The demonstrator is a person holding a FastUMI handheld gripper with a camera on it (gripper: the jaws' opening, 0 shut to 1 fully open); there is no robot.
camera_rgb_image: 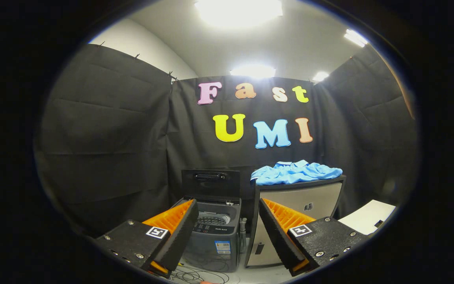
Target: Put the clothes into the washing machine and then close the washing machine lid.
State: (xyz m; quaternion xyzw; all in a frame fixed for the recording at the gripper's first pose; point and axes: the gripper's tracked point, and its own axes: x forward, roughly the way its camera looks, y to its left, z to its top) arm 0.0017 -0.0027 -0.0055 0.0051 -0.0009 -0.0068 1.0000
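so nothing is done yet. the gripper point(227, 232) has its jaws spread wide and empty. the blue clothes point(296, 172) lie on the cabinet point(302, 197), just beside the washing machine point(213, 232), whose lid point(210, 182) stands up.

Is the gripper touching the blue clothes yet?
Apart. The gripper view shows the open gripper well short of the blue clothes lying on the cabinet beyond.
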